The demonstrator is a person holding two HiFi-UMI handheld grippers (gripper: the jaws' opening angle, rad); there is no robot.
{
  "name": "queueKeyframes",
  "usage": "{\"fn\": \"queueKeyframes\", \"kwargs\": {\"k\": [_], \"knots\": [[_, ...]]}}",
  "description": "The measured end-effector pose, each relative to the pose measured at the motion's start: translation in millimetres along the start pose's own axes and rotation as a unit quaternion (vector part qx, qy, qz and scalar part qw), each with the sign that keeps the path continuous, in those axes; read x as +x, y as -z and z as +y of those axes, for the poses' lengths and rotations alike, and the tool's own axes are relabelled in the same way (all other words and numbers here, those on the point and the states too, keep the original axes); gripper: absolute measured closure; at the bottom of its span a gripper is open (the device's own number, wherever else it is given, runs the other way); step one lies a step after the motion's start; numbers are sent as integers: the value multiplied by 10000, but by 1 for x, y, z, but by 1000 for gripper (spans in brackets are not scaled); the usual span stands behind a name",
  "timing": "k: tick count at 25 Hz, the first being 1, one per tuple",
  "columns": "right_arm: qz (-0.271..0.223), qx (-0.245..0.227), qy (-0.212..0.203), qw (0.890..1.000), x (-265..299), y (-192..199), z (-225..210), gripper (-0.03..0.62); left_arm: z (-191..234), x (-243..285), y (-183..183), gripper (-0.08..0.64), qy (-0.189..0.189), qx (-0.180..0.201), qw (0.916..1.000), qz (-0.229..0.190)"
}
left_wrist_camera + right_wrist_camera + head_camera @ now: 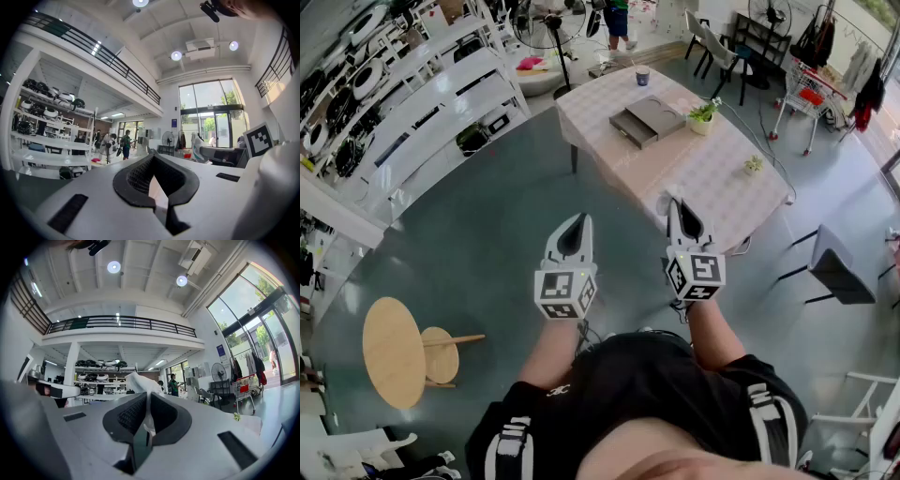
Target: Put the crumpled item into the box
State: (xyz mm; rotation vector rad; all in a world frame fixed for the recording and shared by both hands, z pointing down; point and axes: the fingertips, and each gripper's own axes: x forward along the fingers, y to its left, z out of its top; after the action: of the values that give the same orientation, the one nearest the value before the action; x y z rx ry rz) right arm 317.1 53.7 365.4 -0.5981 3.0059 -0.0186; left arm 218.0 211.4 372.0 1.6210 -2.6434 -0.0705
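Clamping a crumpled white paper (138, 382) between its jaws, the right gripper (674, 202) hangs short of the table (712, 183); the left gripper (580, 219) is closed on nothing. Releasing only once directly above the grey box (643, 121) should land the wad inside.

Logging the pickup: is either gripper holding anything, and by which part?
The right gripper pinches the white crumpled item by its lower part; the rest sticks out past the jaws. The left gripper is shut, empty.
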Motion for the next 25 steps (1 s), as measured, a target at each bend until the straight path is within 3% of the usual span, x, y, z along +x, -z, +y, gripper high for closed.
{"fn": "queueKeyframes", "kwargs": {"k": [10, 25], "knots": [[-237, -34, -46, 9997, -8, -4, 16, 569, 19, -19, 7, 570, -195, 68, 9998, -42], [-80, -149, 230, 9996, 3, 19, 70, 568, 80, -45, 19, 571, -63, 111, 9999, -18]]}}
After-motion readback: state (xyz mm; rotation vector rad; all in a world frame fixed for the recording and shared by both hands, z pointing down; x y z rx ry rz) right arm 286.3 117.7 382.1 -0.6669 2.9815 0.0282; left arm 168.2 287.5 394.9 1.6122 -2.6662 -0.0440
